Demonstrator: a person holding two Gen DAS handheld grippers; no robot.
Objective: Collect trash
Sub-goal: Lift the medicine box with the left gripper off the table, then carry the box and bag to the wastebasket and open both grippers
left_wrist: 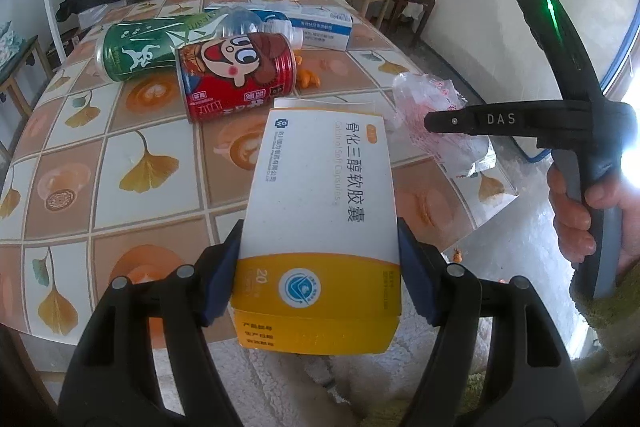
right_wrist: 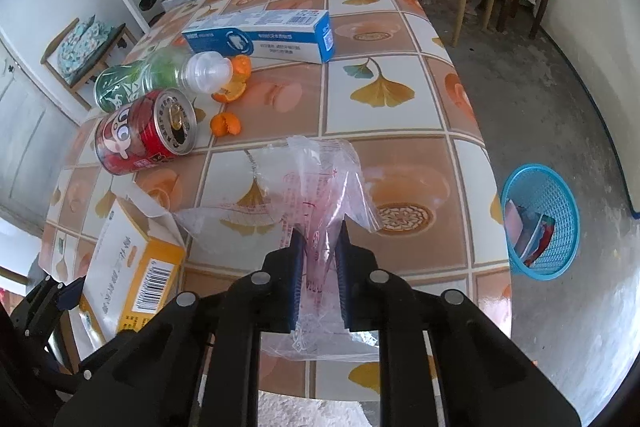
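Left gripper clamps white-and-yellow cardboard medicine box; right gripper pinches crumpled clear plastic bag; next, carry both to blue mesh basket

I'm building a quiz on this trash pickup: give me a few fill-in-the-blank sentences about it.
1. The left gripper clamps a white and ____ medicine box.
2. The right gripper has a clear plastic ____ between its pads.
3. The red can lies on its ____.
4. The basket on the floor is ____.

Missing: yellow; bag; side; blue
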